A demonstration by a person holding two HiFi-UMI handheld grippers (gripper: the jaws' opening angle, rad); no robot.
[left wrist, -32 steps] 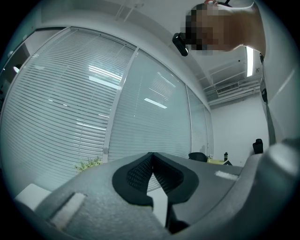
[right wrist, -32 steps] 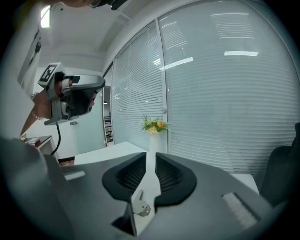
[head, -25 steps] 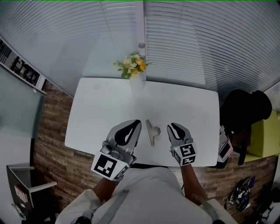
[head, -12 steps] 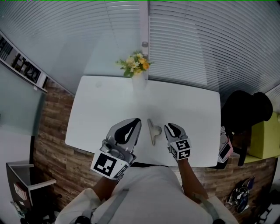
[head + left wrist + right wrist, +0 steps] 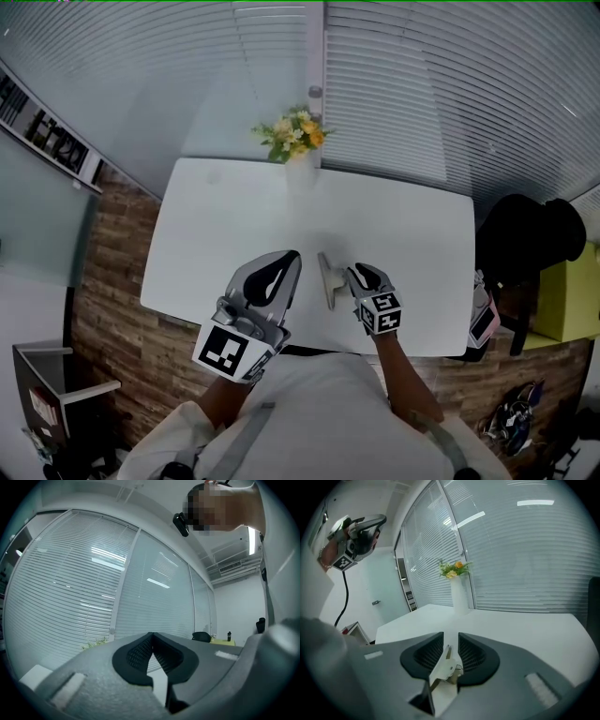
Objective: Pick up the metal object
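Against the earlier head view, the right gripper [image 5: 355, 275] is seen shifted left across the white table [image 5: 225, 220] and lowered. Its tips, formerly well apart from the metal object [image 5: 327, 278], are now brought just beside it. Its jaws have just been opening. In the right gripper view they are held moderately apart around the metal object [image 5: 443, 669], which is not clamped. The object itself is found unmoved, near the table's front edge between the two grippers. The left gripper [image 5: 292, 257] is kept where it was, and its jaws are shown closed tip to tip on nothing [image 5: 152, 636].

Whether either pad touches the object cannot be told. Its lower part is cut off behind the right gripper's body, and in the head view it is partly covered by that gripper. The flower vase [image 5: 294, 142] is left untouched at the far edge.
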